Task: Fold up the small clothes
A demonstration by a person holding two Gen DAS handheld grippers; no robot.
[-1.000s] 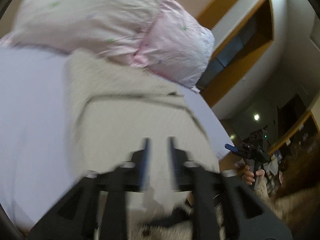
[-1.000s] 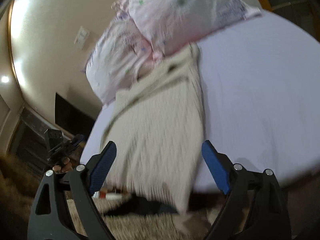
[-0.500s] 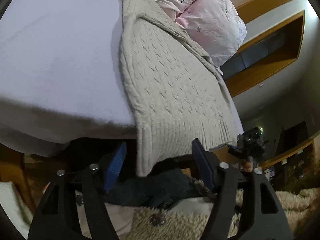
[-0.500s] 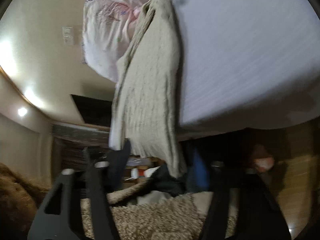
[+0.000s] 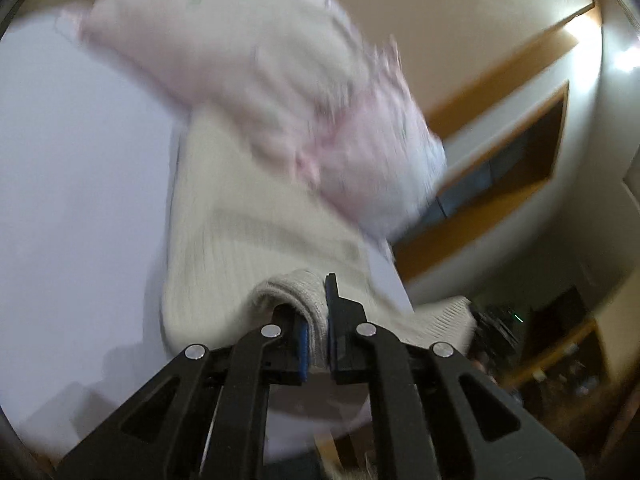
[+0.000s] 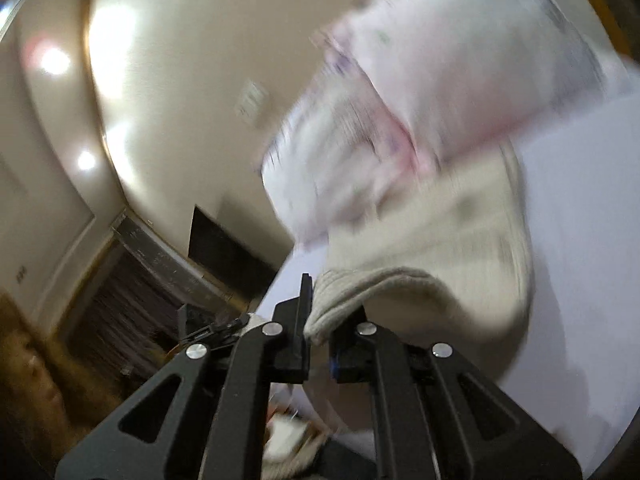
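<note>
A cream cable-knit sweater (image 5: 248, 216) lies on a pale lilac bed sheet (image 5: 72, 168), its top under the pink pillows. My left gripper (image 5: 316, 344) is shut on the sweater's ribbed hem and lifts it off the bed edge. In the right wrist view the sweater (image 6: 448, 240) shows again, and my right gripper (image 6: 318, 330) is shut on the other corner of the hem, which bulges up between the fingers. Both views are blurred by motion.
Two pink-and-white pillows (image 5: 288, 92) lie at the head of the bed; they also show in the right wrist view (image 6: 440, 80). A wooden-trimmed wall recess (image 5: 512, 152) stands beyond. A dark doorway (image 6: 224, 248) and shaggy rug (image 6: 24, 380) lie beside the bed.
Both grippers were open below the hanging hem half a second ago. Now both have closed on the hem and raised it above the bed, toward the pillows.
</note>
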